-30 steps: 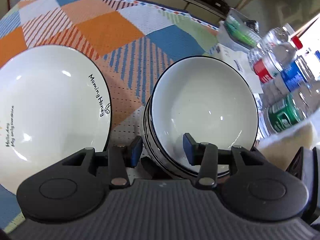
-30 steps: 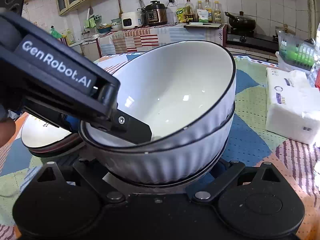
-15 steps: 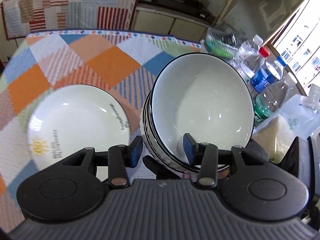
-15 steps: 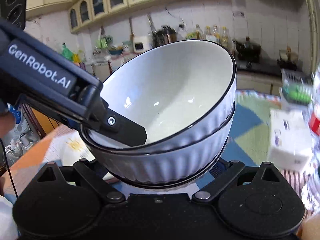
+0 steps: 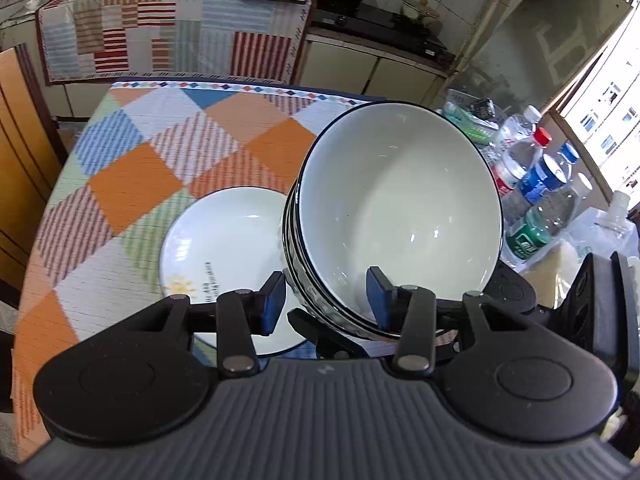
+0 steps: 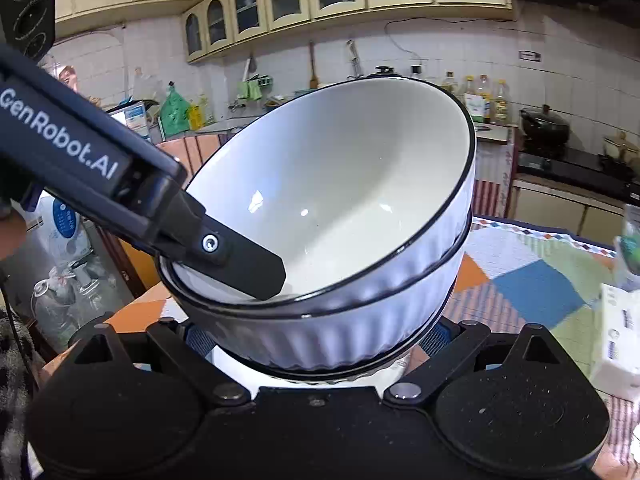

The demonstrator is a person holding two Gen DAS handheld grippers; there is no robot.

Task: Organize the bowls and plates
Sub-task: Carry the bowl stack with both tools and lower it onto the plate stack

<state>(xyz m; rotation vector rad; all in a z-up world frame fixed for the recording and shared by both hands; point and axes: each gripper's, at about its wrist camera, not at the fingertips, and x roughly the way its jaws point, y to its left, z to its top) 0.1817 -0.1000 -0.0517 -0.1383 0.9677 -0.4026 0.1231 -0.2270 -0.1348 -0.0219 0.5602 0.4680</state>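
A stack of white ribbed bowls with black rims [image 5: 400, 216] is held in the air, tilted. My left gripper [image 5: 326, 300] is shut on the near rim of the stack, one blue pad inside the top bowl and one outside. My right gripper [image 6: 316, 340] is shut on the stack's base from below; the stack [image 6: 332, 216] fills its view, with the left gripper's finger [image 6: 240, 256] over the rim. A white plate with printed text [image 5: 224, 248] lies on the checked tablecloth [image 5: 132, 184] below and left of the stack.
Several water bottles [image 5: 536, 184] and plastic bags stand at the table's right edge. A white tissue pack [image 6: 620, 332] lies on the table at right. A kitchen counter with a cloth cover [image 5: 168, 28] and a stove stands beyond the table.
Both grippers have lifted the bowl stack well above the table. The plate looks smaller and farther below, and the kitchen background has come into view.
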